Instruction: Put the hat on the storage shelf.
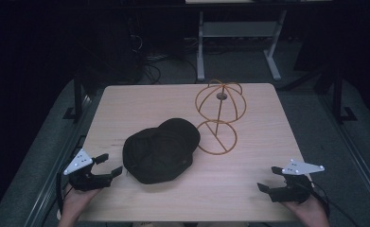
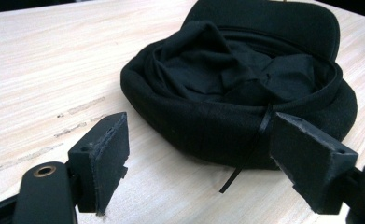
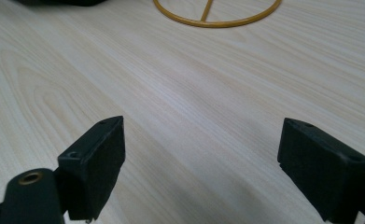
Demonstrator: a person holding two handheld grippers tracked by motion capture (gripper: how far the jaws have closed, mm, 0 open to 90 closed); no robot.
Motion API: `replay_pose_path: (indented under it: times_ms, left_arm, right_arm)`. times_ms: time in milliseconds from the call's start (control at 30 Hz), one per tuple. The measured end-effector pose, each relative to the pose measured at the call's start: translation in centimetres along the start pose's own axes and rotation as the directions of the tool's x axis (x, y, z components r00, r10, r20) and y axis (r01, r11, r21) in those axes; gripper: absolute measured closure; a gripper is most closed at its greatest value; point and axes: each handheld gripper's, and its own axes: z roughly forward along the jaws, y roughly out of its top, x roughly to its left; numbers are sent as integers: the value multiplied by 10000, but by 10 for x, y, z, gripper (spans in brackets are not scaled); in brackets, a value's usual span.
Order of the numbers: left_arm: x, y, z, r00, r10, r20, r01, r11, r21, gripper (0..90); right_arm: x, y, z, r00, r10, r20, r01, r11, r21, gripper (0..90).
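A black cap point(image 1: 160, 149) lies upside down in the middle of the light wooden table point(image 1: 126, 101), its inside showing in the left gripper view point(image 2: 245, 70). Behind and to the right of it stands a yellow wire hat stand point(image 1: 219, 111), whose round base ring point(image 3: 216, 18) appears at the top of the right gripper view. My left gripper point(image 1: 110, 164) rests open at the table's front left, just left of the cap, nothing between its pads. My right gripper point(image 1: 270, 178) sits open at the front right, over bare wood.
The table stands on a grey floor in a dark room. A white-legged desk frame point(image 1: 239, 42) and cables point(image 1: 154, 66) are beyond the far edge. A thin black strap point(image 2: 252, 149) hangs from the cap's rim onto the wood.
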Motion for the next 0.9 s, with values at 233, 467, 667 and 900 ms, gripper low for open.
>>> replay_pose_path:
  times_ms: [233,467,667,900]
  left_arm:
    - [-1,-3,-2,9999,-92,-46,92,10000,35,194]
    - [2,-3,-2,9995,-326,22,325,9994,138,192]
    - [5,-4,-2,9995,-327,-48,328,9992,213,192]
    - [7,-4,-2,9994,-347,-93,349,9990,263,192]
  right_arm:
    - [7,12,-1,9990,-182,-399,179,9998,-88,147]
    - [26,45,1,9915,-933,-907,905,9953,-341,152]
    - [45,79,14,9718,-1812,-1506,1822,9832,-76,153]
    - [59,105,27,9521,-2250,-2072,2298,9732,-10,171]
